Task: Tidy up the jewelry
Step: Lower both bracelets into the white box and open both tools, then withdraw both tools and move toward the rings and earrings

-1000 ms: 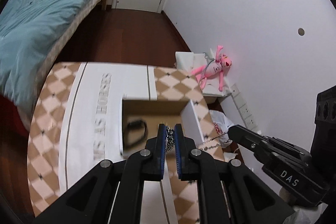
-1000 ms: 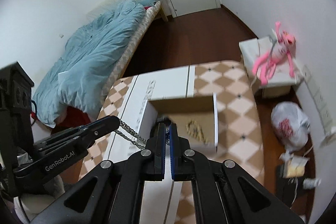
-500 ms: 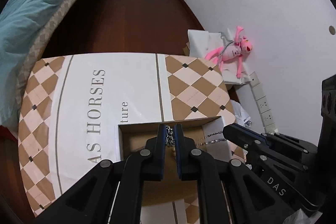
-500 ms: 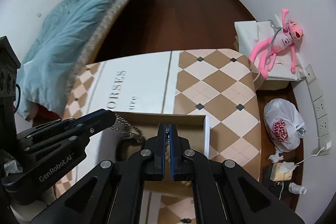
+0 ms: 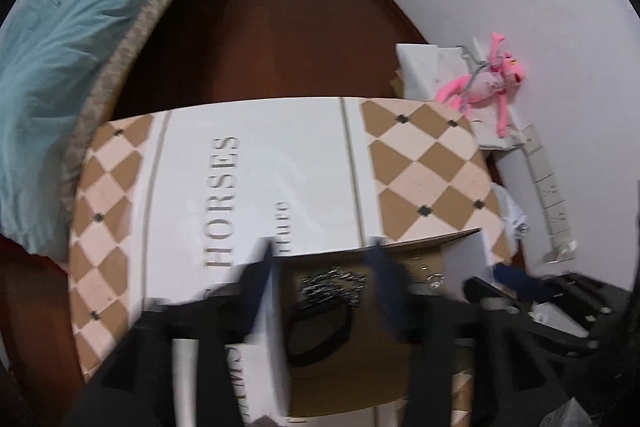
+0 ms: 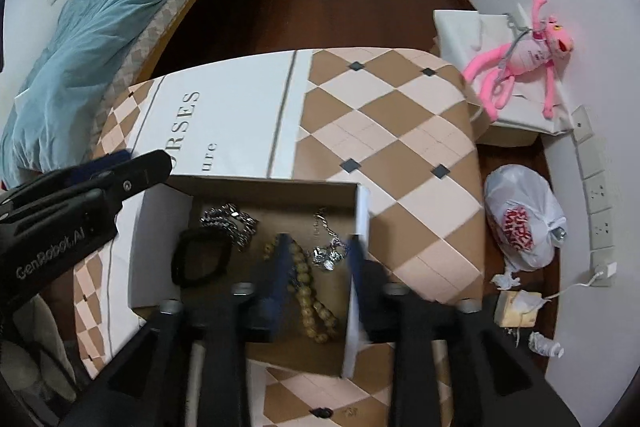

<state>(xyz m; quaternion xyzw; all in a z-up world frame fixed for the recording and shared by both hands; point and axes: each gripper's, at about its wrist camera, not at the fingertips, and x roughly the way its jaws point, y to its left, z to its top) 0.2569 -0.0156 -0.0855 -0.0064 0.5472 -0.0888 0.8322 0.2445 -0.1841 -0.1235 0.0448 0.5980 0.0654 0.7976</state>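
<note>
An open cardboard box (image 6: 360,211) sits on the checkered table (image 6: 384,131). Inside lie a silver chain (image 6: 230,221), a black bracelet (image 6: 200,261), a wooden bead strand (image 6: 312,297) and a thin silver necklace with a pendant (image 6: 328,251). My right gripper (image 6: 318,255) is open above the box, empty. My left gripper (image 5: 324,267) is open over the box's left part, above the silver chain (image 5: 332,287) and black bracelet (image 5: 320,331); it also shows in the right wrist view (image 6: 132,171). The left wrist view is motion-blurred.
A bed with a blue duvet (image 6: 104,23) stands at the left. A pink plush toy (image 6: 524,59) lies on a white box at the right. A white plastic bag (image 6: 520,219) and small litter lie on the floor by the wall sockets.
Both grippers came down over the box and opened. The silver chain held between them now lies in the box.
</note>
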